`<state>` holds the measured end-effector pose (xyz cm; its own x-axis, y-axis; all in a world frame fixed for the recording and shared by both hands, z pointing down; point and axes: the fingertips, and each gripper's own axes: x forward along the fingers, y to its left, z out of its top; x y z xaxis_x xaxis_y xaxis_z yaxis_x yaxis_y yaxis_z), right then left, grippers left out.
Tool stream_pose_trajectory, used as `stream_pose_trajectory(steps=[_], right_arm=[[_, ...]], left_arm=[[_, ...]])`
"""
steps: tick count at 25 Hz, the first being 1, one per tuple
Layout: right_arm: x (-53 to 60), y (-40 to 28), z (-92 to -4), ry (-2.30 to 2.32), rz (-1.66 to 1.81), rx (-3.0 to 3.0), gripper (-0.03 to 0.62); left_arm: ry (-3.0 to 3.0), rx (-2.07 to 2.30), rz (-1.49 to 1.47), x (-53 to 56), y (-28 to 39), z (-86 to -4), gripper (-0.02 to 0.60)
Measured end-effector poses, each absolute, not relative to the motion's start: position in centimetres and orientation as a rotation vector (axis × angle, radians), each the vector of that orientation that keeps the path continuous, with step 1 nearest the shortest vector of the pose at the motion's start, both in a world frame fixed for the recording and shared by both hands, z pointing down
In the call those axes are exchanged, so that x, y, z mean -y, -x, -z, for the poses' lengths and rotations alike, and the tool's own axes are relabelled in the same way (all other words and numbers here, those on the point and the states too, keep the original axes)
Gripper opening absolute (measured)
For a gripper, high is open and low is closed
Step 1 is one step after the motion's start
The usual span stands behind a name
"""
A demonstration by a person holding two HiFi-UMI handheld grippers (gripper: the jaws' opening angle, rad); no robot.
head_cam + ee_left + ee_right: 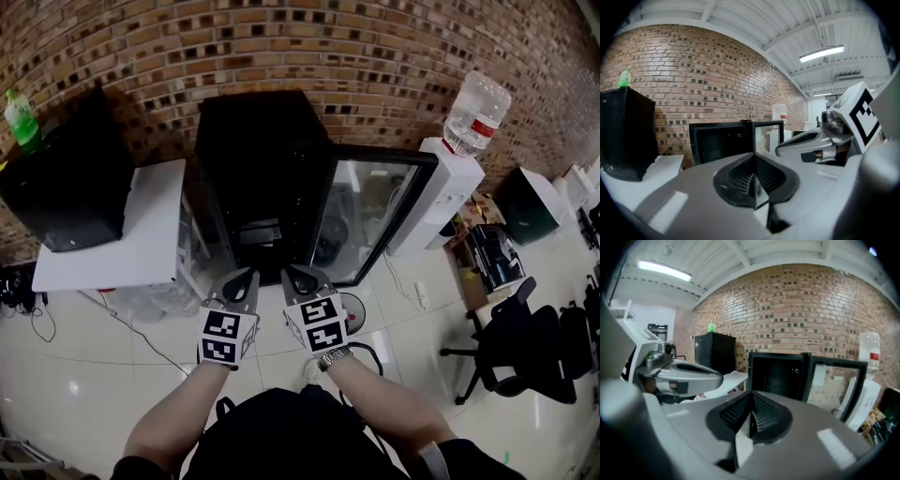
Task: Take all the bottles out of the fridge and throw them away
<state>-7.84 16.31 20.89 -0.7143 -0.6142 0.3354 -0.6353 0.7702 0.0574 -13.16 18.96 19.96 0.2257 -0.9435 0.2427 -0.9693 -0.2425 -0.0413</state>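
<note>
Left claw clenched, ribbed pads flat together, nothing gripped. Right claw likewise clenched and empty, just beside the left one, both held up side by side at the ends of bare forearms, with a wristwatch on the right wrist. Straight ahead of both claws and apart from them, a black mini fridge on the floor, its glass door swung open to the right, clear of the opening. Interior dark, contents not to be made out in any view. Only one small bottle in plain sight: a green bottle, upright on top of a black cabinet, up and far to the left, well apart from both claws and outside the fridge. Beneath that cabinet, a white worktop, its near edge just left of the fridge. Loose cables on the floor under the worktop's left end. Right of the open door, a white water dispenser with a large clear jug upended on top. Further right and nearer, a black office chair on the glossy tiled floor. Behind everything, a brick wall.
</note>
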Motion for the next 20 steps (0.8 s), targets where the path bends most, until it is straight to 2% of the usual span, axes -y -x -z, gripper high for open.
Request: stream_pose_trajectory(steps=[20], right_arm=[[-17.2, 8.6, -19.1, -0.949, -0.06, 2.621, 0.002]], left_arm=[[-2.427, 1.811, -0.384, -19.6, 13.1, -19.7, 0.003]])
